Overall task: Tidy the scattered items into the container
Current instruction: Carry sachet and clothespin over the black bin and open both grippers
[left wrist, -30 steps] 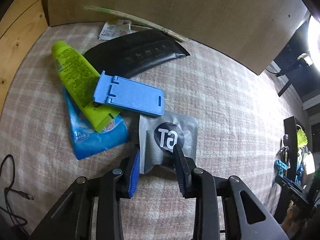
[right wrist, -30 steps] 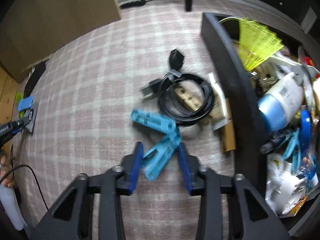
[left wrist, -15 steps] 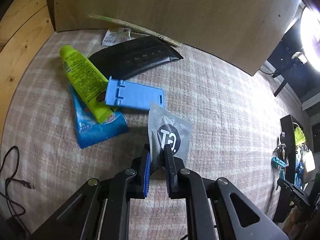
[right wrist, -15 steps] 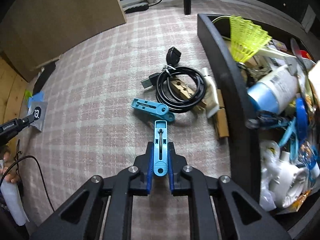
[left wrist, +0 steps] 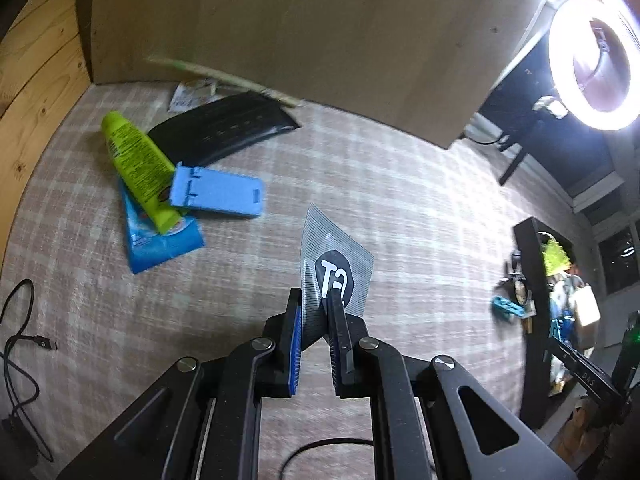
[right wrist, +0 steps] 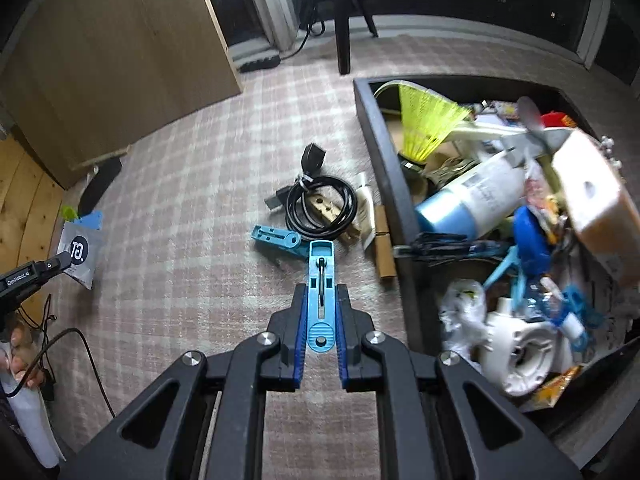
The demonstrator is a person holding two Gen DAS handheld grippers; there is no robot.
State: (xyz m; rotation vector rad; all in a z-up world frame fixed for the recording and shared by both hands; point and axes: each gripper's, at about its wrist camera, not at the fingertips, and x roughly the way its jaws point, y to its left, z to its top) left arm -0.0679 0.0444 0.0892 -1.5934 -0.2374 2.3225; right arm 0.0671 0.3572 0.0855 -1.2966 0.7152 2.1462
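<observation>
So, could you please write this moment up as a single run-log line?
left gripper: shut on grey sachet | right gripper: shut on blue clothes peg | both lifted off carpet | container: not reached

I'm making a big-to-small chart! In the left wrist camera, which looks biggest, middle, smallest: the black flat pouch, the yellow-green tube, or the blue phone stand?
1. Black flat pouch, biggest.
2 and 3. Yellow-green tube and blue phone stand look about alike, so no ranking.

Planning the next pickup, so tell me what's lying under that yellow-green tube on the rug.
The yellow-green tube lies across a blue packet, covering its upper part. The blue phone stand overlaps the tube's lower end. Anything beneath the packet is hidden.
</observation>
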